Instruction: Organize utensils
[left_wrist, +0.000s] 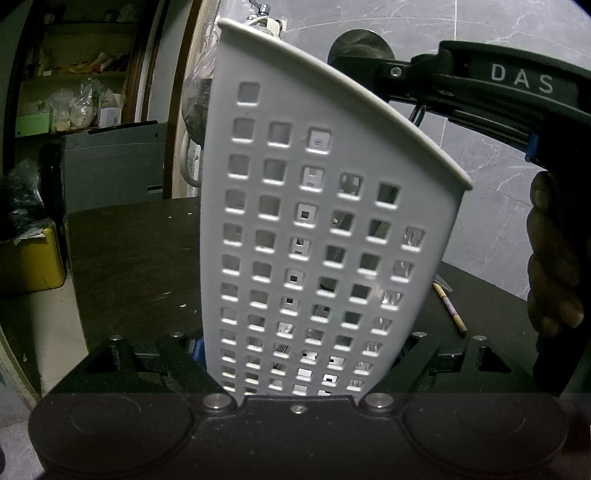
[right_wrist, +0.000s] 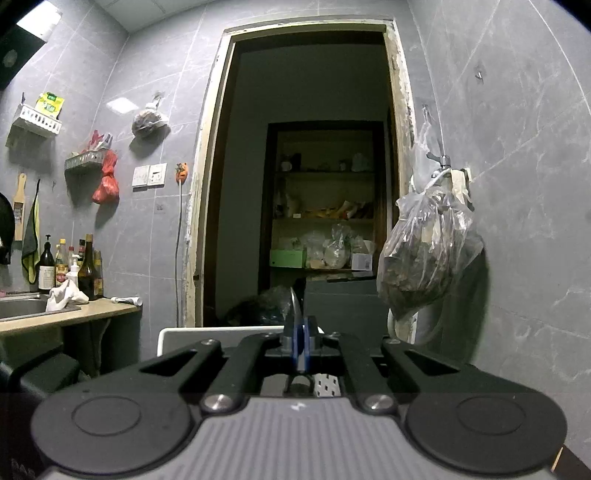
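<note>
A white perforated utensil basket (left_wrist: 314, 229) stands between my left gripper's jaws, tilted, on the dark table (left_wrist: 140, 266). My left gripper (left_wrist: 295, 354) is closed on its lower walls. Metal utensils show dimly through its holes. My right gripper (right_wrist: 299, 343) is shut on a thin metal utensil (right_wrist: 294, 302) that sticks up between the blue pads, above the basket's rim (right_wrist: 221, 330). The right gripper body (left_wrist: 480, 88) also shows in the left wrist view, above and right of the basket.
A wooden chopstick (left_wrist: 448, 308) lies on the table right of the basket. A plastic bag (right_wrist: 428, 254) hangs from a tap on the tiled wall. A sink counter with bottles (right_wrist: 70, 269) is at left. A doorway (right_wrist: 310, 184) opens behind.
</note>
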